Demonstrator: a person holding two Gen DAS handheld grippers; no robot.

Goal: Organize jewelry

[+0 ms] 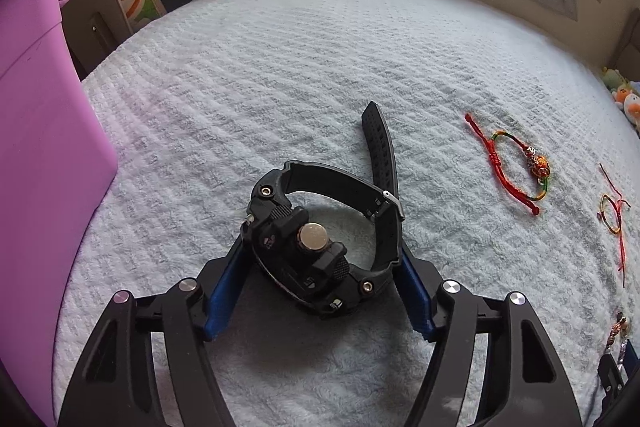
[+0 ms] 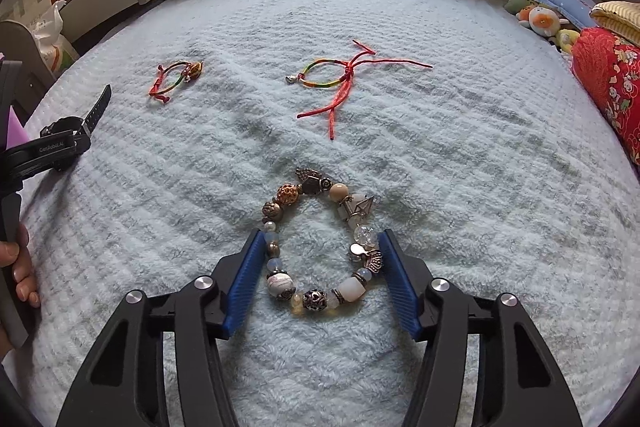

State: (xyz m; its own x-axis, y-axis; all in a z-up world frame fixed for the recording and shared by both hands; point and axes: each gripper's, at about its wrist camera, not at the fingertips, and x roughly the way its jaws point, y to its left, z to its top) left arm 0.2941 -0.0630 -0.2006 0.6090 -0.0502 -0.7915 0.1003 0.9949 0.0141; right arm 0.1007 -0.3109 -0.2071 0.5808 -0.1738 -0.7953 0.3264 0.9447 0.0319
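Note:
A black wristwatch (image 1: 320, 239) lies on its side on the pale blue blanket (image 1: 280, 75), between the blue pads of my left gripper (image 1: 322, 251), whose jaws touch both sides of it. A beaded charm bracelet (image 2: 320, 247) lies between the blue pads of my right gripper (image 2: 322, 245), jaws closed against its sides. A red cord bracelet with a gold bead (image 1: 516, 163) (image 2: 176, 77) and a multicolour cord bracelet with long red strings (image 1: 612, 215) (image 2: 332, 75) lie loose further off. The watch strap (image 2: 96, 111) and the left gripper show at the right view's left edge.
A purple plastic bin (image 1: 44, 115) stands close on the left of the left gripper. Plush toys (image 2: 540, 19) and a red patterned cushion (image 2: 608, 75) sit at the bed's right edge. A shelf and bags (image 2: 52, 23) stand beyond the far left edge.

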